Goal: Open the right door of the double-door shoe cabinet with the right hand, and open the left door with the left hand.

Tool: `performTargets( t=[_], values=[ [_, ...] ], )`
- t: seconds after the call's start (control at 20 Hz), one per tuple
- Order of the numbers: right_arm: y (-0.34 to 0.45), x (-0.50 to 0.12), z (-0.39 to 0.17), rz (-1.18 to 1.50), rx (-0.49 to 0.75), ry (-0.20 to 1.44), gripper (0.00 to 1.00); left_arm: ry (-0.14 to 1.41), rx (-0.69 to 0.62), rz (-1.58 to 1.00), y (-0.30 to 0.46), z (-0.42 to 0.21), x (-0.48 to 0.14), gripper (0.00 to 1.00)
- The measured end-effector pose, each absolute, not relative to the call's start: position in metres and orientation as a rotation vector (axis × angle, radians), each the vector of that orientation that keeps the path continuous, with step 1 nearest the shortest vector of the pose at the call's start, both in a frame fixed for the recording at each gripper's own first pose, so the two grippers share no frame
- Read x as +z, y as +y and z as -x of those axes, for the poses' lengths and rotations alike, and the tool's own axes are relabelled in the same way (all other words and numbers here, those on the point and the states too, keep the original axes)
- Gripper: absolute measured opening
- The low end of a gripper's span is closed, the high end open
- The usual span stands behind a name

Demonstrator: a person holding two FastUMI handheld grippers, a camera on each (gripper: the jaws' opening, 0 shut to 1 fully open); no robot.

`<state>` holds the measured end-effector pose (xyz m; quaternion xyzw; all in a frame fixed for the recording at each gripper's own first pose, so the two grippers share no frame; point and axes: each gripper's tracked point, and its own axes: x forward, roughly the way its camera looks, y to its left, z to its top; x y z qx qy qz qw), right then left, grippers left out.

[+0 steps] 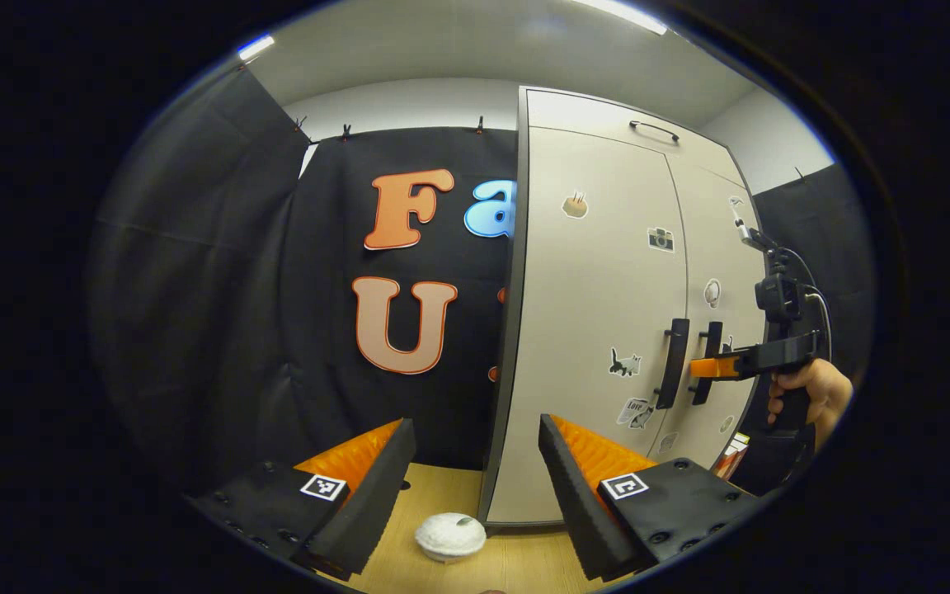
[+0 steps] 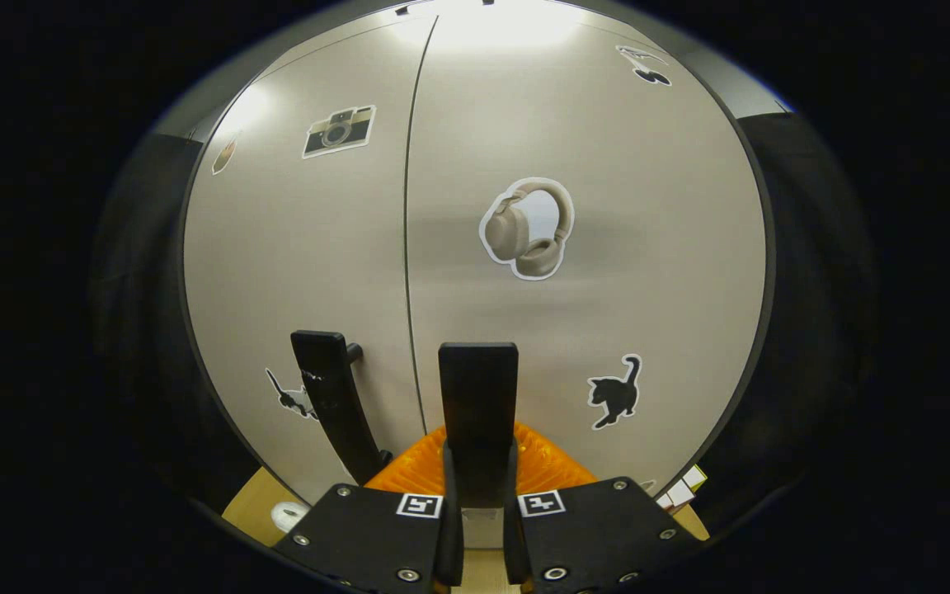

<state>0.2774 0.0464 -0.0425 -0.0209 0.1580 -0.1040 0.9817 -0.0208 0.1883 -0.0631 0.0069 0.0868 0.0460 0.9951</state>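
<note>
Closing on the right door handle (image 2: 477, 412), the right gripper (image 2: 477, 528) is pinching the vertical black bar between its two fingers, which are sitting narrow with the bar running up between them in the right gripper view. In the left gripper view the same gripper (image 1: 702, 368) is reaching in from the right, held by a hand (image 1: 813, 394), with its tip at the handle (image 1: 707, 363). Both doors of the shoe cabinet (image 1: 607, 313) are looking flush and shut, the seam between them (image 2: 407, 247) running straight with no gap. The left door handle (image 2: 333, 404) is standing just beside the gripped one, across the seam.

The left gripper (image 1: 475, 487) is hanging back with its fingers spread wide and nothing between them, off the cabinet's left side above the wooden floor (image 1: 516, 565), near a small white round object (image 1: 450, 536).

For the pull to go well, I judge the grip should be staying square on the bar, and the hand should be swinging out in an arc about the right-edge hinges rather than tugging straight back, so the fingers are not sliding down or twisting off. The left gripper will be needing to come round to the front for its own handle.
</note>
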Motion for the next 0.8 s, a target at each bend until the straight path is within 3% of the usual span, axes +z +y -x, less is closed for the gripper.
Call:
performTargets(
  t=[0.8],
  values=[
    [0.040, -0.034, -0.201, 0.036, -0.148, 0.326, 0.19, 0.103, 0.093, -0.032, 0.175, 0.046, -0.027, 0.96]
  ],
)
